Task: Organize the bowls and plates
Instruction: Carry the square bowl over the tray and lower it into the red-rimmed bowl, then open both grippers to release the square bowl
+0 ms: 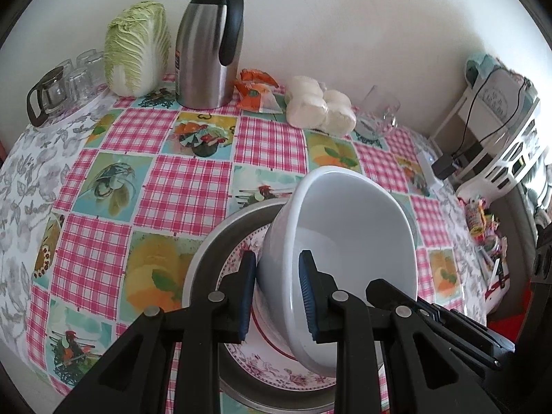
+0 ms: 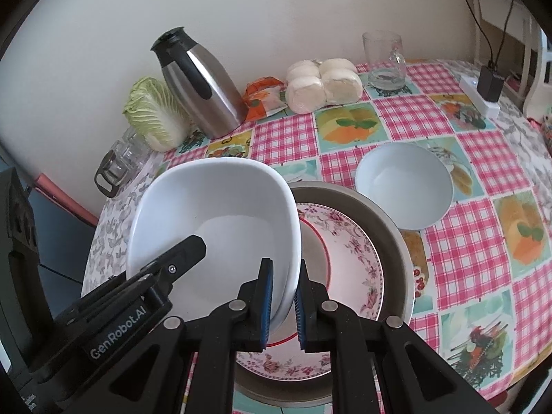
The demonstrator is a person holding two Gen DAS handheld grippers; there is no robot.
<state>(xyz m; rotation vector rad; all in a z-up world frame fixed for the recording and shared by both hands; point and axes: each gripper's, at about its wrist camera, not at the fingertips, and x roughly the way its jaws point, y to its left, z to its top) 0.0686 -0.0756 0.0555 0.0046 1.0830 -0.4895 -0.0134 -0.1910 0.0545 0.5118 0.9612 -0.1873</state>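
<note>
A large white bowl (image 1: 345,241) is held tilted above a floral plate (image 1: 276,369) that lies in a grey metal dish (image 1: 207,252). My left gripper (image 1: 277,296) is shut on the bowl's near rim. My right gripper (image 2: 283,305) is shut on the opposite rim of the same white bowl (image 2: 214,214). The floral plate (image 2: 352,252) and the metal dish (image 2: 393,227) lie just right of the bowl in the right wrist view. A second, smaller white bowl (image 2: 403,186) stands upright on the checked tablecloth beyond the dish.
At the back by the wall stand a steel thermos jug (image 1: 207,45), a cabbage (image 1: 136,48), white buns in a bag (image 1: 321,105), an orange packet (image 1: 257,95) and a glass mug (image 2: 384,60). Glasses and a glass pot (image 1: 48,98) sit at the left. A power strip (image 2: 481,95) lies at the right.
</note>
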